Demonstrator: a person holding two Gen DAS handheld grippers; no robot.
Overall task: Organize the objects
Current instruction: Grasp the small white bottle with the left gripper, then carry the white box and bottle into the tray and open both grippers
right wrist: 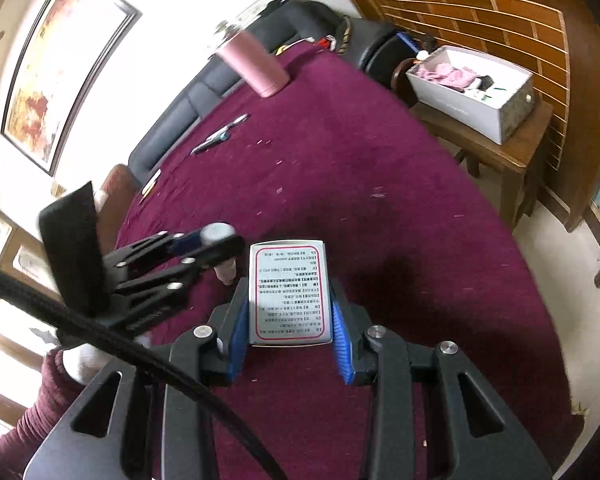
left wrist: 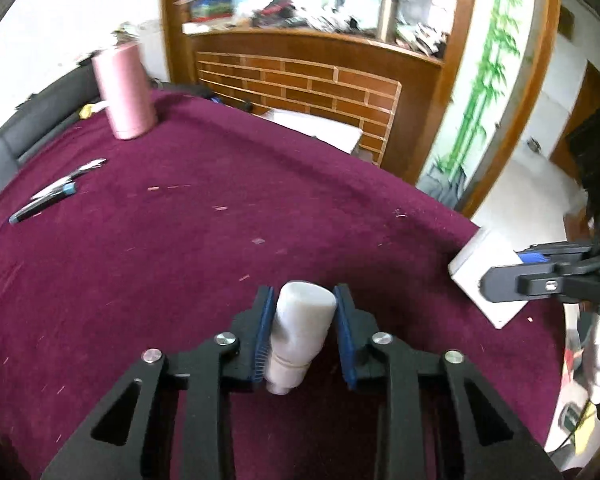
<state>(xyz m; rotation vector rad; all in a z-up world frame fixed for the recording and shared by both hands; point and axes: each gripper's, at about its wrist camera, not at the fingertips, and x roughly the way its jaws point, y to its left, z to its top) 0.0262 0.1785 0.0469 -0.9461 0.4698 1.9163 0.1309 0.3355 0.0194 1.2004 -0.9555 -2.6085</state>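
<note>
Left gripper [left wrist: 304, 300] clamped narrow on white bottle [left wrist: 300, 328], just above the maroon table [left wrist: 220, 200]. Right gripper [right wrist: 290, 312] pinching flat printed box [right wrist: 288, 292], low over same table.

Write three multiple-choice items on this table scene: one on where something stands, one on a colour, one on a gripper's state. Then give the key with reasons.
1. Where does the pink cylinder stand?
A. At the far left of the tablecloth, near its edge
B. Inside the white box on the side table
C. Between the right gripper's fingers

2. What colour is the tablecloth?
A. Green
B. Dark red-purple
C. White

3. What is between the left gripper's pads?
A. Nothing
B. A pen
C. A small white bottle

Key:
1 A, it is upright on the cloth's far left corner, apart from both grippers.
2 B, the cloth is maroon in both views.
3 C, the white bottle sits between the blue pads, which press on its sides.
</note>
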